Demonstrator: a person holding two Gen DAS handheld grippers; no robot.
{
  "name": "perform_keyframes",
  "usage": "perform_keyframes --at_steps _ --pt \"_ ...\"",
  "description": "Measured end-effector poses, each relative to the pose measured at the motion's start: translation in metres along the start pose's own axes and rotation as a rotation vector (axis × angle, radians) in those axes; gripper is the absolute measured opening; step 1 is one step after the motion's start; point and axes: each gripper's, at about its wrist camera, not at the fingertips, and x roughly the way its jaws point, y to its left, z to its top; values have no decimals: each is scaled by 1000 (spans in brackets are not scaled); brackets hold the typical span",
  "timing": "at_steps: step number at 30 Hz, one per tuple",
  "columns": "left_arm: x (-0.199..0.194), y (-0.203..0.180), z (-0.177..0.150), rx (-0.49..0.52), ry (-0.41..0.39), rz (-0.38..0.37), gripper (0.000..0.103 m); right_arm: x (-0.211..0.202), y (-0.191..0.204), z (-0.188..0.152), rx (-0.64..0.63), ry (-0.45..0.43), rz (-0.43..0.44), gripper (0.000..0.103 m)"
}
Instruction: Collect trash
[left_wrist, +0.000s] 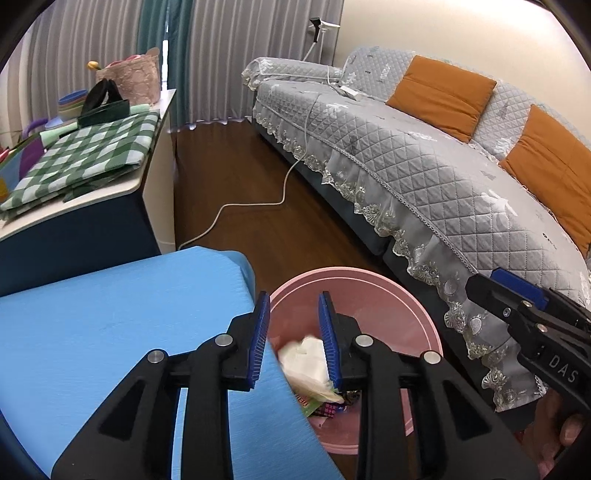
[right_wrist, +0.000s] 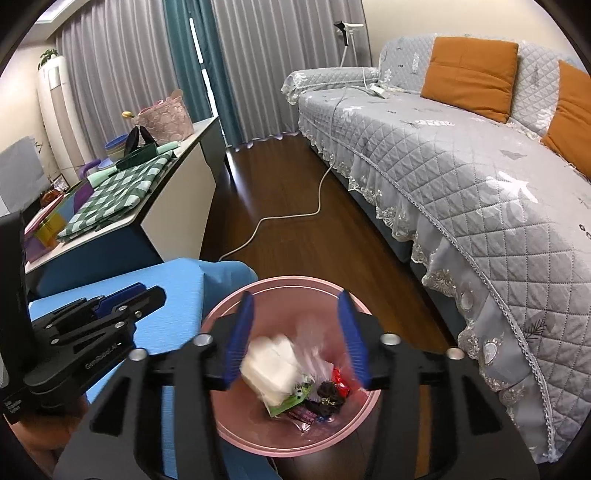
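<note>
The right gripper (right_wrist: 297, 334) is hanging directly over the pink bin (right_wrist: 295, 283), its blue pads (right_wrist: 242, 334) standing wide apart with nothing between them; below the gap a white tissue wad (right_wrist: 271, 365) is showing blurred, and whether it is falling or lying on the pile cannot be told; beside it in the bin are lying a green wrapper (right_wrist: 290, 400), a red wrapper (right_wrist: 340, 380) and some dark scraps (right_wrist: 328, 393). The left gripper (left_wrist: 291, 339) is hovering at the bin's (left_wrist: 369, 275) left edge, partly over the blue table (left_wrist: 110, 314), jaws parted and holding nothing; the tissue (left_wrist: 306, 365) is showing past its right pad. To the right of both tongs the grey sofa (right_wrist: 461, 166) is running away with orange cushions (right_wrist: 469, 74); ahead a white cable (right_wrist: 288, 218) is trailing across the wood floor (right_wrist: 295, 229); to the left, beyond the table, a checked cloth (left_wrist: 85, 155) is lying on a white counter (left_wrist: 129, 188).
</note>
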Motion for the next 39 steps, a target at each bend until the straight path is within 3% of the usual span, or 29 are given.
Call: perform_keyframes --at_steps 9,17,28,31,34,39 --pt "-41 10 -15 32 -35 18 29 -19 3 0 2 -27 -10 79" --pt "-90 14 -50 110 -47 36 48 -65 25 0 -76 -92 7 95" --pt "-160 41 -92 34 -84 72 67 -132 57 -34 -91 -116 115 98" --pt "-176 46 -104 8 -99 90 68 -145 67 -48 -93 -120 111 98" --pt "-193 57 -115 -45 -133 132 81 -150 76 -64 -109 -120 85 98" --pt "-214 71 -139 -109 -159 218 86 -151 90 -95 -143 -107 34 98"
